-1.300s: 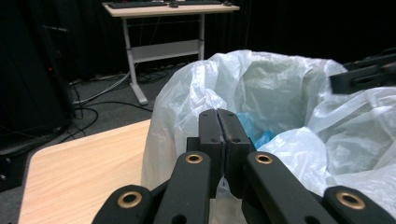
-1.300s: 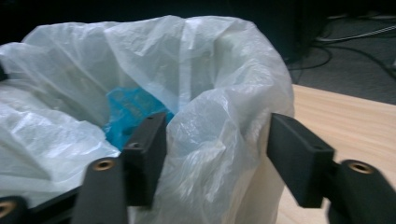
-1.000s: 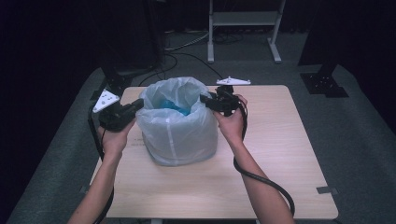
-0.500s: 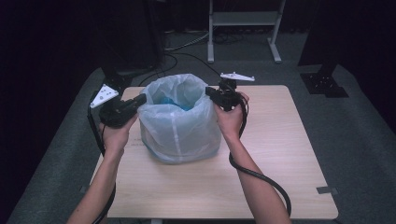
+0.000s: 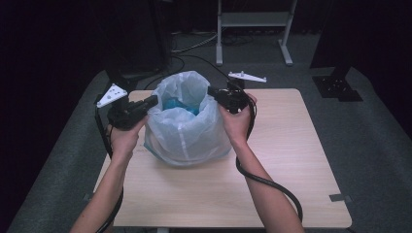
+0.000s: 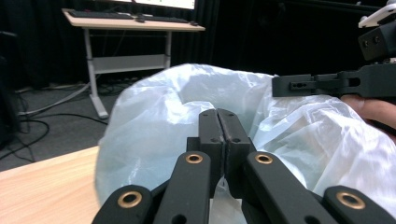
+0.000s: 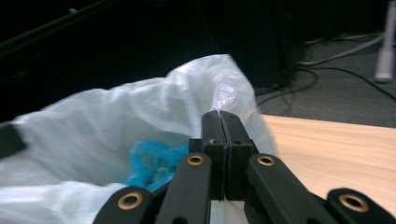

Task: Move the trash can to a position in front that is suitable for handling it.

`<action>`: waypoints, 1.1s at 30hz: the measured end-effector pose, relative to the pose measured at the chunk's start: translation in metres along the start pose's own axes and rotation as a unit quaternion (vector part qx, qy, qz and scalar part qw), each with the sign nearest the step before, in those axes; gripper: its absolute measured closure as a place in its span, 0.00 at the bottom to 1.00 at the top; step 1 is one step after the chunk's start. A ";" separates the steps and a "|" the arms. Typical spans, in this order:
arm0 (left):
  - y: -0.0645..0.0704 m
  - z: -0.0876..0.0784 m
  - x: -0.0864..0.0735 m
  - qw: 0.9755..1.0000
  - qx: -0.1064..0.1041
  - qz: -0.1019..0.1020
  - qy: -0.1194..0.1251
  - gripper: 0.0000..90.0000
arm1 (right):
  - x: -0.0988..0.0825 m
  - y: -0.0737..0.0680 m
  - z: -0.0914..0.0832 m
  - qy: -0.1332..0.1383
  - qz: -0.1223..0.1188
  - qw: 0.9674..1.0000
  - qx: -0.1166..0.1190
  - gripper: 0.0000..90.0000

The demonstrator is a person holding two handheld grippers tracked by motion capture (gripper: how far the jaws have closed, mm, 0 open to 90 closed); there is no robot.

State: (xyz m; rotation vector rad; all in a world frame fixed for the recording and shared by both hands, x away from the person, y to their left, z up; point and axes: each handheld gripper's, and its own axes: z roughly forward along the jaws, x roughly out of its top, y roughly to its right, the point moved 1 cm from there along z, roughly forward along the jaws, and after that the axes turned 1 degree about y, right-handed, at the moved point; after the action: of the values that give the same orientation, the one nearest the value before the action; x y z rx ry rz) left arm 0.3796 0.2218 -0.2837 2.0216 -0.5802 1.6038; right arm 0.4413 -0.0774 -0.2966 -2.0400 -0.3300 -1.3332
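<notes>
White desk frame (image 5: pixel 252 19) and floor cables (image 5: pixel 194 46) beyond the bagged table (image 5: pixel 291 160)

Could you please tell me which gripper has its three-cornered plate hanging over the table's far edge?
The right gripper; the left gripper's plate sits off the table's left side.

Your left gripper (image 5: pixel 154 101) pinches the translucent plastic bag (image 5: pixel 187 127) at its nine o'clock rim; your right gripper (image 5: pixel 212 91) pinches at three o'clock. Something blue (image 5: pixel 176 104) lies inside. The wooden table (image 5: pixel 291 160) carries it.
</notes>
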 end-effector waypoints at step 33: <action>0.021 0.033 0.005 0.991 -0.077 -0.102 -0.042 0.99 | -0.038 -0.065 0.003 -0.065 -0.143 0.973 0.168 0.99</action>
State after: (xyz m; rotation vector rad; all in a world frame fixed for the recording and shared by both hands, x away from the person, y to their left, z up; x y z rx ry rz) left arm 0.3934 0.1848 -0.2823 1.9715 -0.4942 1.3205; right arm 0.3917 -0.0213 -0.3054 -1.8408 -0.8751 -1.2101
